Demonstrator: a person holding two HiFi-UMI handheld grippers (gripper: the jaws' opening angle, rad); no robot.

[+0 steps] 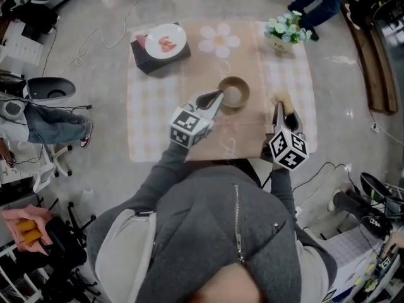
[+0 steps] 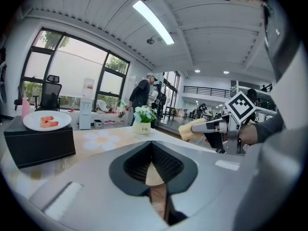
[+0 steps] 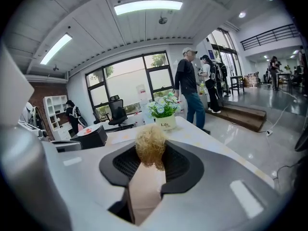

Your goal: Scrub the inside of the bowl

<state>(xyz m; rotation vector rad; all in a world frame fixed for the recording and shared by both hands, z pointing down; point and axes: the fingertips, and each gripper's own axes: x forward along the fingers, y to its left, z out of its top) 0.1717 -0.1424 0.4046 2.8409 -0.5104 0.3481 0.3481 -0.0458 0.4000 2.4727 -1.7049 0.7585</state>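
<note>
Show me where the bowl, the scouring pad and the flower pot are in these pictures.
bowl (image 1: 247, 89): head view, right side of its rim.
scouring pad (image 3: 150, 146): right gripper view, middle of the fibrous tuft.
flower pot (image 3: 166, 123): right gripper view, white front wall.

The person is wearing a grey zip-front jacket (image 1: 214, 232) with paler side panels and grey sleeves (image 1: 165, 164), while the left gripper (image 1: 217, 96) and right gripper (image 1: 279, 108) are showing silver-grey shells and black-and-white marker cubes (image 1: 188, 126).
</note>
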